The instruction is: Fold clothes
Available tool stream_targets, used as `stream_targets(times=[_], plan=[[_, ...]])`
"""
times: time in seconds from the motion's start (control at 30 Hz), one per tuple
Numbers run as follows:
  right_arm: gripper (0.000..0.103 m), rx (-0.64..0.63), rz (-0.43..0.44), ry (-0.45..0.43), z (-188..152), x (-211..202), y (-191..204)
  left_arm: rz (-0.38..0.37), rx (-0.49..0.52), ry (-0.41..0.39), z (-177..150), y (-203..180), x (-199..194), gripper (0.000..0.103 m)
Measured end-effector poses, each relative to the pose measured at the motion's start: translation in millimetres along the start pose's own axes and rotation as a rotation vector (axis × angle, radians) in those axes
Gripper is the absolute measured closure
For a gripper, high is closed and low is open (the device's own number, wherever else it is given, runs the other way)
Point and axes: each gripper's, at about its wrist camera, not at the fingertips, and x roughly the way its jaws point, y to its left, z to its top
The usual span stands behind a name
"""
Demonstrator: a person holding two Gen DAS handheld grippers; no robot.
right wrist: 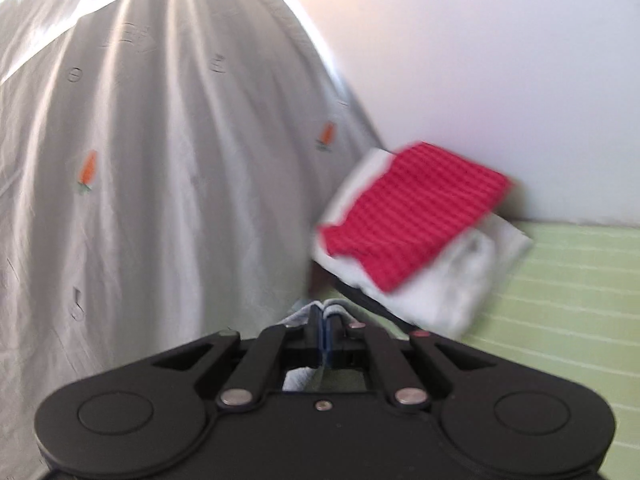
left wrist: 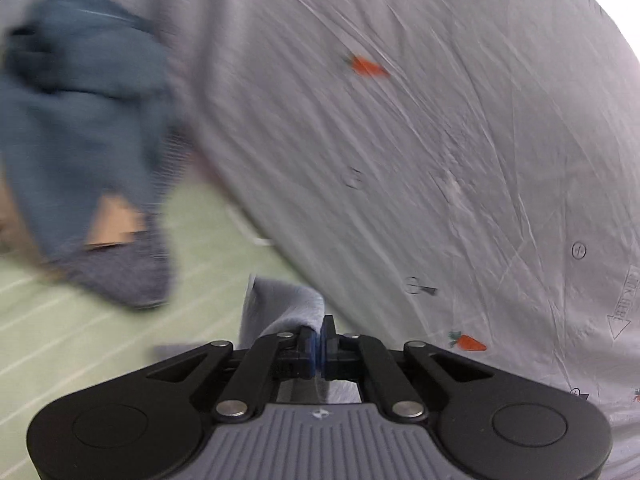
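Note:
In the left wrist view my left gripper [left wrist: 318, 330] is shut on a fold of light grey knit cloth [left wrist: 282, 304], which rises just ahead of the fingertips over the green striped mat [left wrist: 100, 352]. In the right wrist view my right gripper [right wrist: 322, 314] is also shut, with an edge of grey-white cloth [right wrist: 300, 312] pinched between its pads. More of that cloth shows through the gap behind the fingers. I cannot tell whether both grippers hold the same garment.
A blurred teal-blue garment [left wrist: 80, 120] bulks at the left. A wrinkled white sheet with carrot prints [left wrist: 440, 140] [right wrist: 140, 160] fills the space ahead. A folded stack, red checked cloth [right wrist: 412, 216] on white, lies on the green mat [right wrist: 560, 300] by the wall.

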Motion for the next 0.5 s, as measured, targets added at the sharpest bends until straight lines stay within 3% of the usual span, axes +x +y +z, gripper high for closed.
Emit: stream_targets(times=[0.1, 0.23, 0.37, 0.47, 0.5], plan=[[0.101, -0.020, -0.091, 0.081, -27, -15, -38, 0.137, -0.021, 0.018, -39, 50, -46, 0.102], [0.101, -0.035, -0.194, 0.215, -66, -15, -76, 0.307, -0.134, 0.116, -90, 121, -77, 0.102], [0.101, -0.093, -0.216, 0.317, -86, -10, -84, 0.386, -0.179, 0.171, -112, 158, -96, 0.101], [0.098, -0.150, -0.226, 0.359, -92, -6, -74, 0.392, -0.123, 0.168, -116, 158, -108, 0.097], [0.092, -0.162, -0.215, 0.365, -93, -5, -69, 0.397, -0.099, 0.161, -114, 157, -112, 0.095]])
